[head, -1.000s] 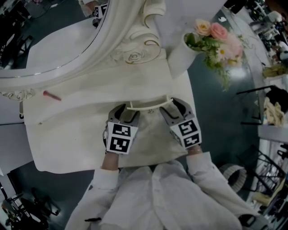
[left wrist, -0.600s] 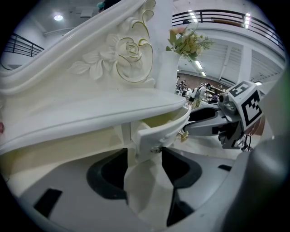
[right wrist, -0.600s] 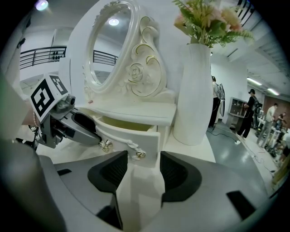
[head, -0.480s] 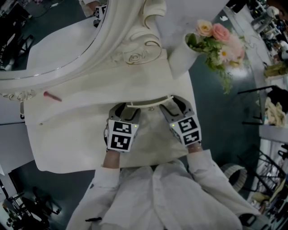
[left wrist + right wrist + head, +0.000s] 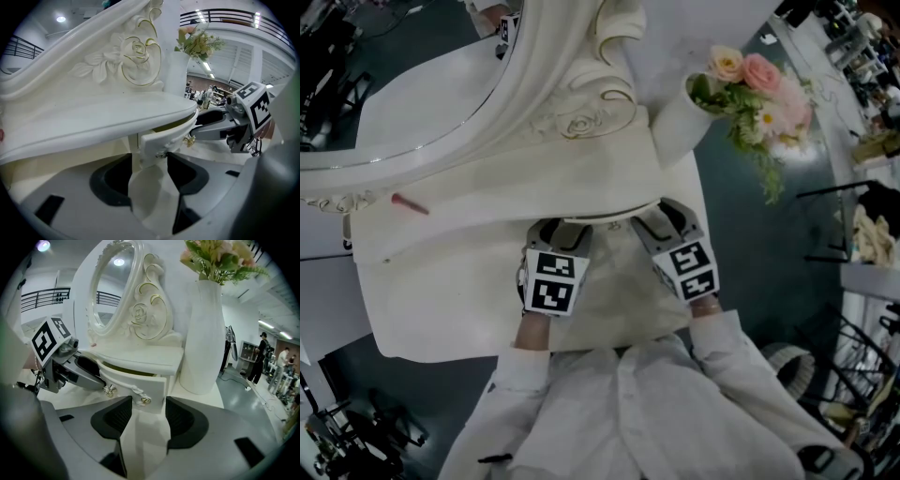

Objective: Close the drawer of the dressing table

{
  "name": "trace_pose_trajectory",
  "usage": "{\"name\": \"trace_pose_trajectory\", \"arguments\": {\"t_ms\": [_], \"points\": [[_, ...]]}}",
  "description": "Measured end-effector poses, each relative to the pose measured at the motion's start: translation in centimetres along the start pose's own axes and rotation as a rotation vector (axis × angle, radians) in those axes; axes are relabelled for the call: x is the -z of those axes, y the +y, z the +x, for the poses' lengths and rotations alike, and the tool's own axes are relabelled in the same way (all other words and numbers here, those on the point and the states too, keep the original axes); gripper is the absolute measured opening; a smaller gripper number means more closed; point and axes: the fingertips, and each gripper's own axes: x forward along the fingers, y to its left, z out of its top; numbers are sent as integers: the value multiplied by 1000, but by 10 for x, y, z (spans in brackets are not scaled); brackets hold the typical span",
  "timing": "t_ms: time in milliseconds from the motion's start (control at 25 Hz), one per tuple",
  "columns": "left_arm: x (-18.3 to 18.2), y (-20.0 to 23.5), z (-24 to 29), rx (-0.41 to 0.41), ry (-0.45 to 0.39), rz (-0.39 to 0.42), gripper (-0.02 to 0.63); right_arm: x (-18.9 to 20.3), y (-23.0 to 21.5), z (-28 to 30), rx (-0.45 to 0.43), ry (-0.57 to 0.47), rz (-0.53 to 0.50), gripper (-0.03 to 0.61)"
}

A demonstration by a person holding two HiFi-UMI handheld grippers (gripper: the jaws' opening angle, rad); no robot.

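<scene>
The white dressing table [image 5: 459,272] has its drawer [image 5: 598,218] out only a little from under the tabletop edge. My left gripper [image 5: 557,232] stands open at the drawer front's left end, which sits between its jaws [image 5: 149,161] in the left gripper view. My right gripper [image 5: 662,221] is open at the drawer's right end. In the right gripper view the drawer front [image 5: 136,380] with its gold knobs [image 5: 110,390] lies just ahead of the open jaws [image 5: 149,406]. A dark gap shows above the drawer front. Neither gripper holds anything.
A white vase [image 5: 675,117] with pink flowers [image 5: 750,80] stands on the table's right corner, close behind my right gripper. The carved oval mirror [image 5: 403,84] rises at the back left. A small red object [image 5: 409,202] lies on the tabletop at the left.
The drawer front has slid further in under the tabletop, and both grippers have crept forward with it.
</scene>
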Motion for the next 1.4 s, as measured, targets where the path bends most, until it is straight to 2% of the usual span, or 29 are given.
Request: {"name": "trace_pose_trajectory", "arguments": {"t_ms": [880, 1080, 1400], "points": [[-7, 4, 2, -15, -21, -13, 218, -6, -4, 4, -6, -3, -8, 202], [-12, 15, 4, -79, -38, -40, 218, -11, -7, 11, 17, -14, 8, 206], [-15, 17, 6, -74, -39, -47, 218, -5, -16, 15, 32, -11, 1, 213]]}}
